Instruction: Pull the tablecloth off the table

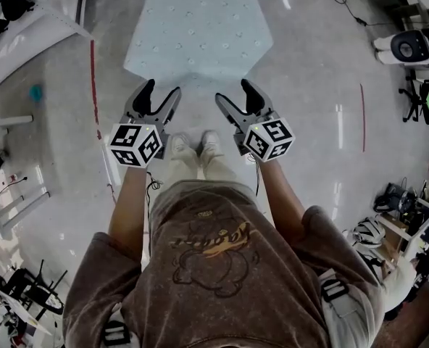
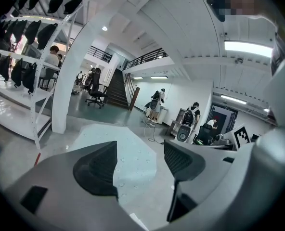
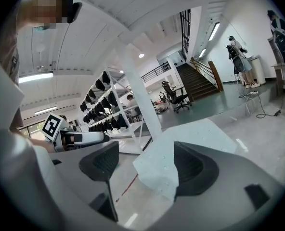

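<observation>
Pale blue fabric with a small repeating print: the tablecloth lies spread over the table. No bare table shows anywhere, so the table itself is hidden beneath it. The table's near edge faces the person, whose shoes stand a little back from it on the glossy grey floor.

Left gripper: jaws wide apart, nothing between the pads. Its own view shows only cloth and floor through the gap.
Right gripper: the same, jaws spread and empty.
Both hover side by side just short of the table's near edge, pointing at it. Neither touches the cloth.

Judgement: the pull has not begun. The next step looks like a reach to the near hem and a pinch with each gripper.

Risks from here (my reading, not observed):
- Thin fabric lying flat gives the pads little to bite. A pinch on a single layer may slip out once the pull starts.
- An uneven grip, one side holding and the other not, would drag the cloth askew and bunch it at a table corner.
- Pulling upward rather than back toward the person could catch the hem on the table's edge.
- Backing away without looking is a hazard, since a red line and assorted gear lie along the floor's left side.
</observation>
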Tool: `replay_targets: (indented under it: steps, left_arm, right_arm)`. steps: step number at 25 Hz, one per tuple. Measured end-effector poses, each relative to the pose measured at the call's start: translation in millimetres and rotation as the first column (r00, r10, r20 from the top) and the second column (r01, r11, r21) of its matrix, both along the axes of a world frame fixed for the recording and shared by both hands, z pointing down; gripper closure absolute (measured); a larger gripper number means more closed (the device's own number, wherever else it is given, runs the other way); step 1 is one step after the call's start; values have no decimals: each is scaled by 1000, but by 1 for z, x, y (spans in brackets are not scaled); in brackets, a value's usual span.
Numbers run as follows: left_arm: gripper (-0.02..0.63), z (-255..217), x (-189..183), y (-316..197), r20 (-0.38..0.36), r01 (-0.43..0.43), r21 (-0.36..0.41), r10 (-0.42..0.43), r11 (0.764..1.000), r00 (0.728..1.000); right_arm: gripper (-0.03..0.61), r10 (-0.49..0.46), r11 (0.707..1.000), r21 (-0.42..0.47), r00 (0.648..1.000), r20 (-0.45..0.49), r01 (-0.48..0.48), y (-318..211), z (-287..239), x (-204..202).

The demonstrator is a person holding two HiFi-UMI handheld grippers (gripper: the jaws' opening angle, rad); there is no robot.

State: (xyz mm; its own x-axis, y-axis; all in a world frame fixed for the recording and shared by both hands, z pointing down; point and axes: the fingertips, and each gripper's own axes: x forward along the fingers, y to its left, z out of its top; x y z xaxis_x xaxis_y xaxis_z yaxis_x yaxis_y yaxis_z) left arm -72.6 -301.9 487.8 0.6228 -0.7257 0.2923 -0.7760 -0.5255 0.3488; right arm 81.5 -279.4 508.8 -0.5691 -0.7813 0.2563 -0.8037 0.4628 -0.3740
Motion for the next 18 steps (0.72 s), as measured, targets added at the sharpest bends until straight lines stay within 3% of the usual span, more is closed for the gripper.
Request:
replay_targets:
  steps: [18]
  left_arm:
    - [291,112,-13,-18,19,43,-138,-41,989,999]
  right_arm:
    - [216,18,990,-139,1000,-25,-22,-17,110,13]
